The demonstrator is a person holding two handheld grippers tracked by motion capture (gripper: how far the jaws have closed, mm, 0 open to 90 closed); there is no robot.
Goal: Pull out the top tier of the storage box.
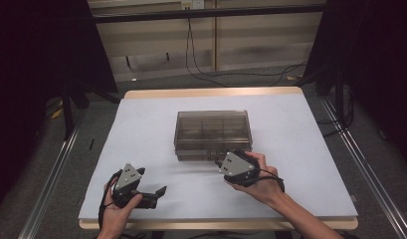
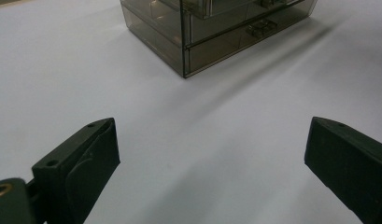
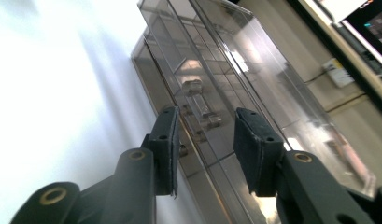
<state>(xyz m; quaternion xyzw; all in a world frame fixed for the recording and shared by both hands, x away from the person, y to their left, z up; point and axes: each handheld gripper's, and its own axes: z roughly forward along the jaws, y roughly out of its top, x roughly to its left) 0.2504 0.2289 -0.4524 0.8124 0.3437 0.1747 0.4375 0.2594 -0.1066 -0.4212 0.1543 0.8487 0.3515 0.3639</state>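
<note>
A: Drawer box (image 1: 213, 133), smoky plastic, sits mid-worktop (image 1: 300, 164) on pale sheeting; grey floor and cables (image 1: 201, 69) lie beyond.

B: Grippers?

A: Right gripper (image 1: 222, 162) at its front, partly open, holding nothing. Left gripper (image 1: 161, 190) wide open, empty.

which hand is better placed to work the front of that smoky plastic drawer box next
Right, probably. The right gripper sits at the drawer box front, its open fingers framing a drawer handle. The left gripper hangs back, wide open over bare table.
</note>
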